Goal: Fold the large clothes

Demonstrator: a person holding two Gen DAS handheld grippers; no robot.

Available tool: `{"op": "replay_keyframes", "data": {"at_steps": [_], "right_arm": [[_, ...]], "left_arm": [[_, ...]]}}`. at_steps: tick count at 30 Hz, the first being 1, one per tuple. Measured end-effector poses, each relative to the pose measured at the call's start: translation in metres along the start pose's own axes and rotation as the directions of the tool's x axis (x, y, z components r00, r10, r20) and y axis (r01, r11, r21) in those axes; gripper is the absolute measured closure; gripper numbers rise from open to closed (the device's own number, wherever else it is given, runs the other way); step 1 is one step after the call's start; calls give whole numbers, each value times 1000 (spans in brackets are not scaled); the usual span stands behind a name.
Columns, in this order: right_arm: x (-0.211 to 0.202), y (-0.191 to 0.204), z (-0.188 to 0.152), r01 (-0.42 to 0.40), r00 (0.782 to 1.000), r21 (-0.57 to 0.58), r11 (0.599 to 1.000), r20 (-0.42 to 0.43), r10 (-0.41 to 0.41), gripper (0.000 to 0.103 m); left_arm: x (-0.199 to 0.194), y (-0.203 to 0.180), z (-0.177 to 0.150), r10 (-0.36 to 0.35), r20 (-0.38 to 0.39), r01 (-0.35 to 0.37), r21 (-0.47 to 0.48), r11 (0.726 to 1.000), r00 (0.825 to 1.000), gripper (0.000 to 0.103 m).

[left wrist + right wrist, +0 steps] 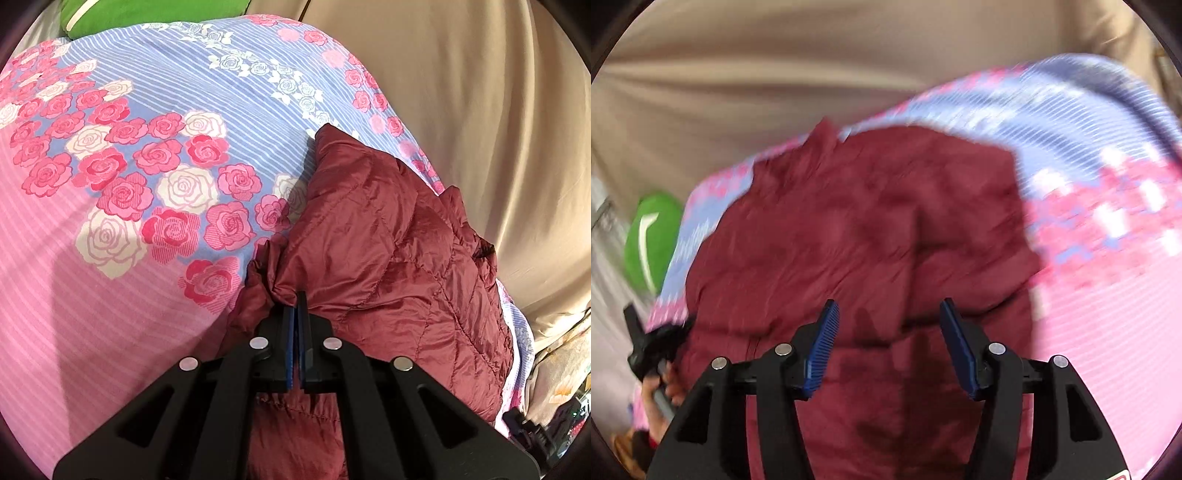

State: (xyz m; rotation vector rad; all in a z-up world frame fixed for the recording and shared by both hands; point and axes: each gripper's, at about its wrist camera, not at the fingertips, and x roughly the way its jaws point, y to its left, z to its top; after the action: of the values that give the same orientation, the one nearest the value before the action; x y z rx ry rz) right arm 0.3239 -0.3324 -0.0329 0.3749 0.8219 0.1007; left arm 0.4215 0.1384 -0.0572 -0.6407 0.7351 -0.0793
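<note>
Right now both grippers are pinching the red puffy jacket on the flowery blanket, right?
Not quite. Only the left gripper is pinching the red puffy jacket. The right wrist view shows the right gripper with its jaws apart above the jacket, nothing pressed between them. The jacket does lie on the flowery blanket.

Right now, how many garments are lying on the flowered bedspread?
1: a maroon quilted jacket lies near the edge of the bedspread by the beige curtain, a bunch of it pinched in the left tongs. Others may lie outside the view.
</note>
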Motion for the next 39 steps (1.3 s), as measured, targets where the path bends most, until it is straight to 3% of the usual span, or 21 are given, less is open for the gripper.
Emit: {"op": "replay_keyframes", "data": {"at_steps": [2, 4, 5, 8, 12, 13, 14, 16, 18, 21, 26, 28, 32, 35, 37, 39], "right_arm": [[25, 7, -3, 12, 998, -10, 1000, -62, -13, 47], [37, 17, -2, 13, 996, -11, 1000, -85, -14, 78], [36, 27, 3, 0, 997, -29, 1000, -74, -2, 100], [-1, 59, 22, -10, 998, -110, 994, 67, 17, 101], [-74, 99, 56, -95, 946, -217, 971, 284, 156, 102], [-78, 103, 59, -81, 936, -237, 968, 316, 156, 102], [-67, 102, 61, -30, 941, -242, 970, 321, 110, 102], [-24, 77, 63, 36, 971, -182, 983, 238, 9, 102], [32, 39, 55, 79, 993, -101, 992, 100, -69, 102], [72, 13, 33, 103, 995, -60, 993, -7, -103, 102], [76, 16, 31, 130, 991, -65, 989, -19, -132, 100], [58, 5, 29, 152, 988, -36, 988, -12, -153, 97], [17, 7, 23, 272, 961, -31, 962, 65, -270, 83], [-5, 40, 22, 165, 982, -109, 980, 114, -153, 84], [2, 86, 25, 54, 996, -189, 980, 82, -39, 84], [24, 130, 26, -76, 996, -243, 967, 23, 84, 84]], "left_arm": [[0, -1, 0, 4, 0, -4, 3, 1000, 1000, 102], [0, -1, 1, 2, -6, -2, 1, 1000, 1000, 102], [0, -1, 3, 1, -13, -1, -1, 1000, 1000, 102], [-2, -2, 12, 8, -44, -8, -6, 1000, 999, 103], [-9, -5, 26, -24, -56, 24, -7, 1000, 998, 103], [-10, -9, 27, -18, -54, 18, 9, 1000, 998, 103], [-10, -12, 27, 9, -48, -7, 31, 999, 999, 103], [-5, -14, 24, 66, -38, -64, 63, 996, 997, 103], [3, -5, 19, 39, -56, -37, 36, 999, 998, 103], [2, -3, 17, 27, -46, -25, 44, 999, 999, 103], [1, -1, 17, 19, -43, -17, 39, 999, 999, 103], [-2, 1, 18, 18, -48, -16, 36, 999, 999, 102], [-34, 3, 16, -19, -45, 19, -4, 1000, 999, 97], [-56, -18, 20, -55, -8, 56, 56, 997, 998, 83], [-56, -40, 21, -63, -15, 64, 116, 991, 998, 81], [-41, -69, 20, -51, -40, 58, 192, 980, 998, 81]]}}
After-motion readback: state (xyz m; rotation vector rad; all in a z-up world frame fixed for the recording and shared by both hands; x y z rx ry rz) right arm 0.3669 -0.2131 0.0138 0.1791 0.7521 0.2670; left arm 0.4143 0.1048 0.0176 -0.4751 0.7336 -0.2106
